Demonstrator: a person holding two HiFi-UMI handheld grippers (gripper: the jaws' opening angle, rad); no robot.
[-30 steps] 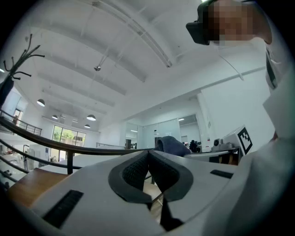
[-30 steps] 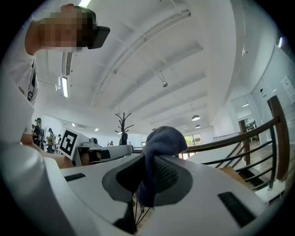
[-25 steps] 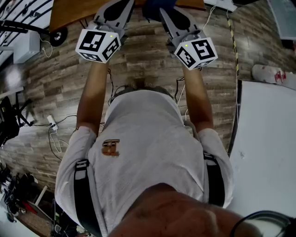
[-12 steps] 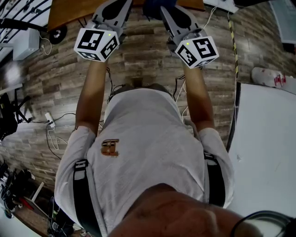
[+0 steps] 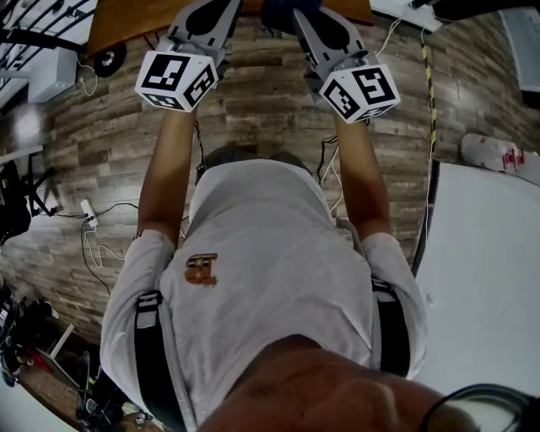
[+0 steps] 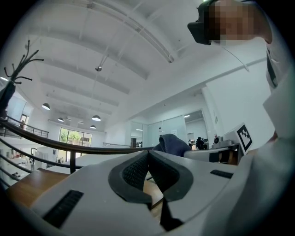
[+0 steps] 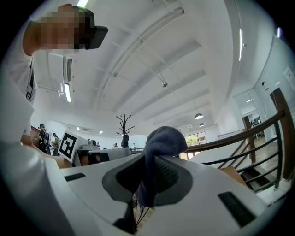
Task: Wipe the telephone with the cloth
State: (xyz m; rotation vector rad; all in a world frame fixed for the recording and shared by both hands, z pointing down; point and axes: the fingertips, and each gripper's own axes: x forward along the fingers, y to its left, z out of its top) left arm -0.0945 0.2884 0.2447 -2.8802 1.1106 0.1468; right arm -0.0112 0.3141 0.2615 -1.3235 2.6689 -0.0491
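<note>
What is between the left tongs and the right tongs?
The dark blue cloth, as the head view shows. The right tongs pinch it; the left tongs are shut on nothing.

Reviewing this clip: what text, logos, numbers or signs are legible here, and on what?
No readable text anywhere.
Orange emblem on the grey shirt: too blurred to read.
Red print on the white object at far right: too small to read.
Left marker cube and right marker cube: square patterns only, no letters.
</note>
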